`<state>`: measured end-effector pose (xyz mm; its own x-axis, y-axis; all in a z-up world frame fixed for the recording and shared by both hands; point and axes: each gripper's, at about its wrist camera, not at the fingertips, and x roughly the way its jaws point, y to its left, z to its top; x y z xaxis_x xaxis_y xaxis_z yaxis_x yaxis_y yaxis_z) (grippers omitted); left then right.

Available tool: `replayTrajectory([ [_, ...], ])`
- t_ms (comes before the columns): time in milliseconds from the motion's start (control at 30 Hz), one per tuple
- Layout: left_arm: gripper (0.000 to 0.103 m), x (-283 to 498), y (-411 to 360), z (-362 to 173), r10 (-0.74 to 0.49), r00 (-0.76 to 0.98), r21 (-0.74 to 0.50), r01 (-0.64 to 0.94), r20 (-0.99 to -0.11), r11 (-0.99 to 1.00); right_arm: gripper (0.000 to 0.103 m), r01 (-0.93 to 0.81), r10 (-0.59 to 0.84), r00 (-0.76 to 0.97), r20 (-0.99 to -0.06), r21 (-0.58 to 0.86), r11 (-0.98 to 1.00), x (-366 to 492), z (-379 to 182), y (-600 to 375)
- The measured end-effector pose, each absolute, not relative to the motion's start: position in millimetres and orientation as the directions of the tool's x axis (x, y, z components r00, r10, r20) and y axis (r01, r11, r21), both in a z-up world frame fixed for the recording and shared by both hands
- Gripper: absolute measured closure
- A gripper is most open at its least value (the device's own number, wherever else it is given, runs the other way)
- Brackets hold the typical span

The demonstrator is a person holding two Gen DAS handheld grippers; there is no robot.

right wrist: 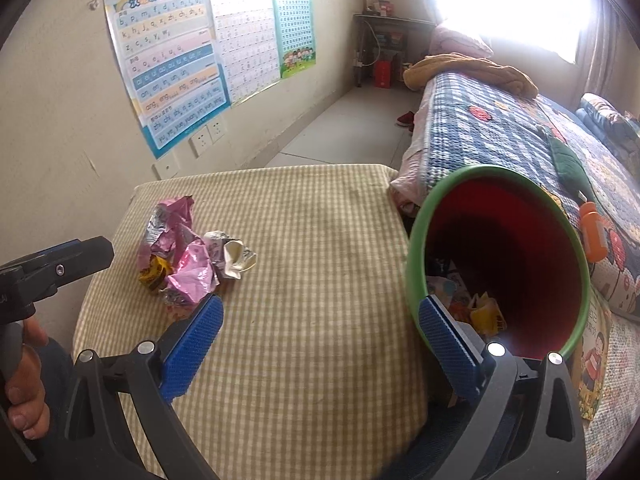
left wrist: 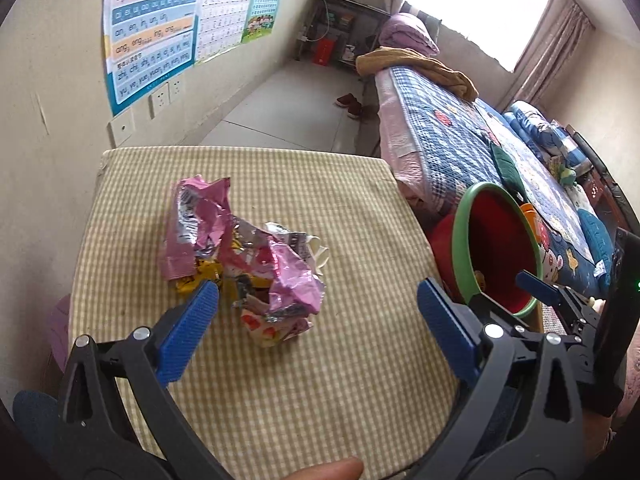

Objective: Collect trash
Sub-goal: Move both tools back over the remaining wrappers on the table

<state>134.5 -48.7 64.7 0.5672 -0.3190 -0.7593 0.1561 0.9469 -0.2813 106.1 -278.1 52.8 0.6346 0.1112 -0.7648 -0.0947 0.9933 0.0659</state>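
Crumpled pink foil wrappers [left wrist: 240, 252] heaped on checked cushion [left wrist: 280, 380], at ten o'clock from red bin [right wrist: 504, 264]. Left gripper [left wrist: 318, 308] spread wide, empty. Right gripper [right wrist: 320, 320] likewise gaping; bin holding scraps, possibly wrappers.

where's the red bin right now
In both wrist views the red bin sits right of the checked table, against the bed.

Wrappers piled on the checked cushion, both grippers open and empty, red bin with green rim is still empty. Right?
Not quite: the bin isn't empty. The right wrist view shows wrappers already lying inside it. The rest holds: the wrappers sit piled on the checked cushion, and the left gripper and right gripper are open and empty.
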Motion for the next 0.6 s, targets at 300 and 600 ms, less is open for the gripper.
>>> replayTrajectory([
  [300, 0.006, 129, 8, 48, -0.247, 0.573, -0.272, 0.044, -0.781, 0.961, 0.008, -0.182, 0.16, 0.601, -0.783, 0.06, 0.981, 119, 42, -228],
  [600, 0.006, 137, 42, 17, -0.207, 0.541, -0.268, -0.035, -0.815, 0.963, 0.008, -0.213, 0.183, 0.546, -0.817, 0.075, 0.974, 136, 19, -207],
])
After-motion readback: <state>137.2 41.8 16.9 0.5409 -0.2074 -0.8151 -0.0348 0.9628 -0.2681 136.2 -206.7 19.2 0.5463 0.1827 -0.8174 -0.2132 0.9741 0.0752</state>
